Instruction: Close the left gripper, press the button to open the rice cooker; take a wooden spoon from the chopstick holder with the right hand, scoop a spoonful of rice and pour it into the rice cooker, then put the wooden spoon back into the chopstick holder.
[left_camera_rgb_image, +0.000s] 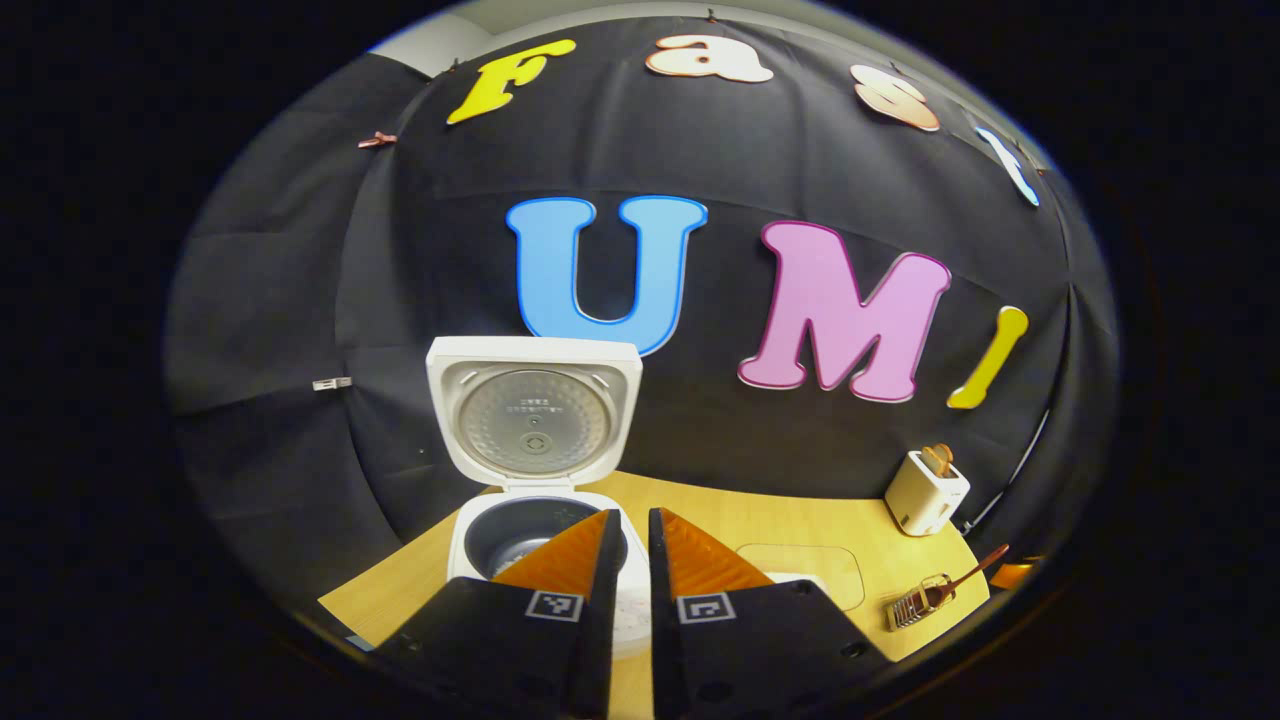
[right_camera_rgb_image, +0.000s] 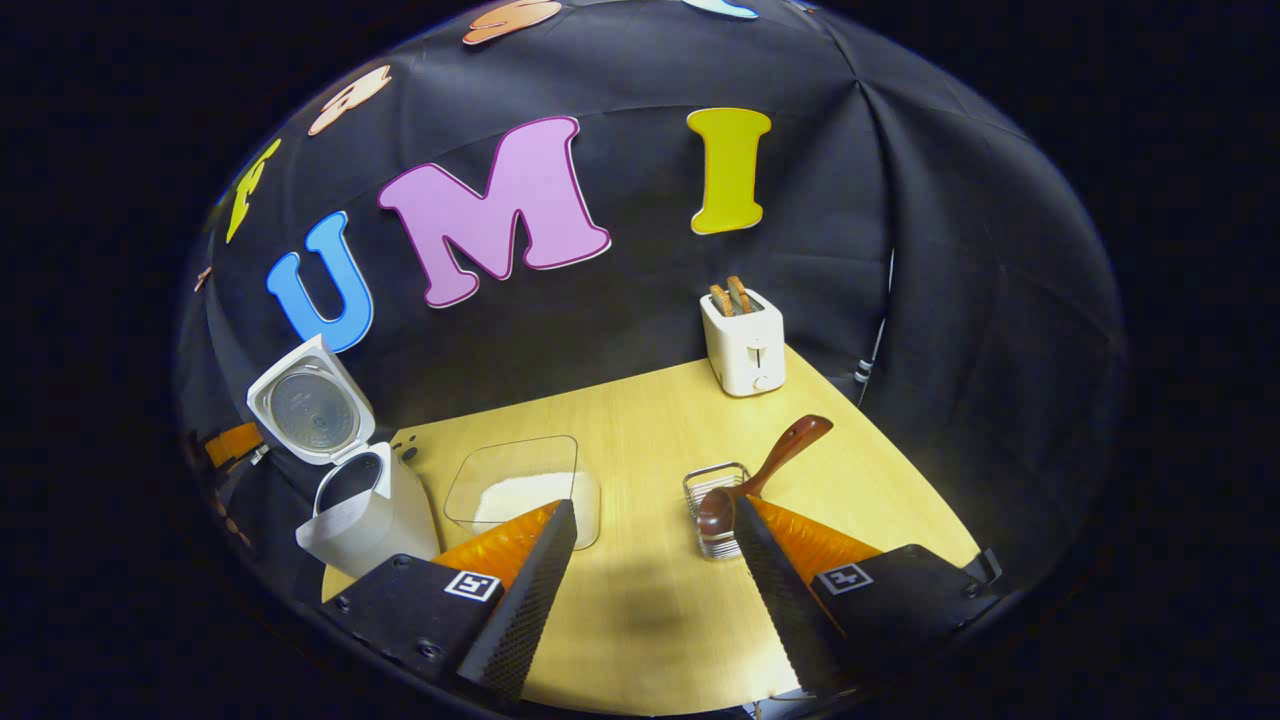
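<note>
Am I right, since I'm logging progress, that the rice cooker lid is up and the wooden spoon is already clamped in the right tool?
Not quite. The rice cooker lid is up, but the wooden spoon lies across the chopstick holder. The right tool is open and empty, as the right gripper view shows.

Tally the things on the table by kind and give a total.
Rice cooker: 1
Clear rice container: 1
Toaster: 1
Chopstick holder: 1
Wooden spoon: 1
Total: 5
</note>
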